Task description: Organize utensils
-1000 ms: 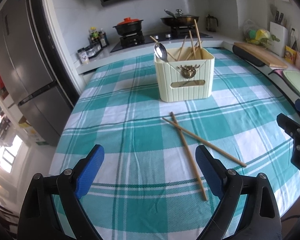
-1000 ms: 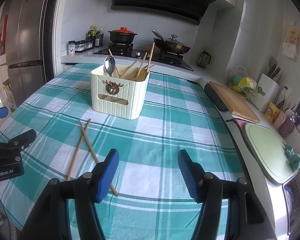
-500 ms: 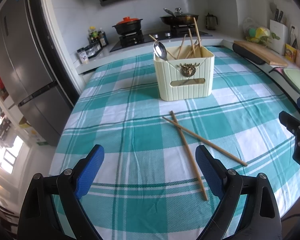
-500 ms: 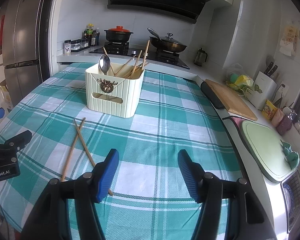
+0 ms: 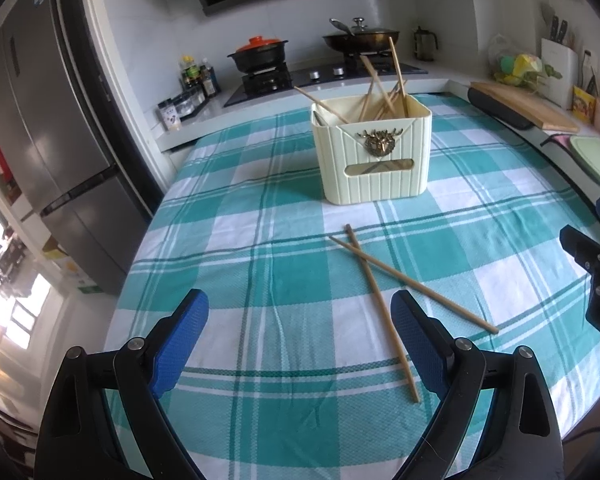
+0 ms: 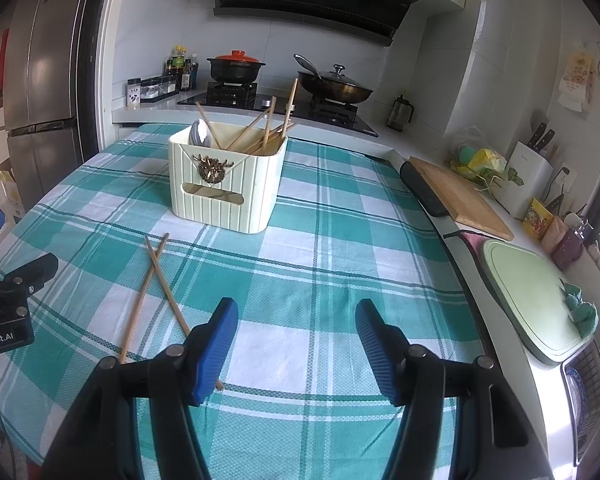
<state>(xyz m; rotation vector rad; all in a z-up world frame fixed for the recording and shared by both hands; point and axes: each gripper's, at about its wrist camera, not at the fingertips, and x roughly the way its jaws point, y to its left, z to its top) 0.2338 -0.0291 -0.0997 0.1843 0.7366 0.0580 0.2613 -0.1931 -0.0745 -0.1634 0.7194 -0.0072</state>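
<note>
A cream ribbed utensil holder point(image 5: 374, 156) point(image 6: 226, 188) with a brass stag emblem stands mid-table, holding several chopsticks and a metal spoon point(image 6: 200, 134). Two wooden chopsticks point(image 5: 384, 308) point(image 6: 156, 284) lie crossed on the teal checked tablecloth point(image 5: 260, 280) in front of it. My left gripper point(image 5: 300, 332) hovers open over the cloth, with the chopsticks' near ends by its right finger. My right gripper point(image 6: 296, 336) is open and empty, to the right of the chopsticks. Each gripper shows at the other view's edge.
A fridge point(image 5: 40, 140) stands left. Behind the table is a stove with a red-lidded pot point(image 6: 236, 66) and a wok point(image 6: 334, 88). A wooden cutting board point(image 6: 460, 196), a knife block point(image 6: 530, 178) and a green tray point(image 6: 532, 300) line the right counter.
Both views shifted only slightly. The spoon now sits lower in the holder than a second ago. The chopsticks on the cloth have not moved.
</note>
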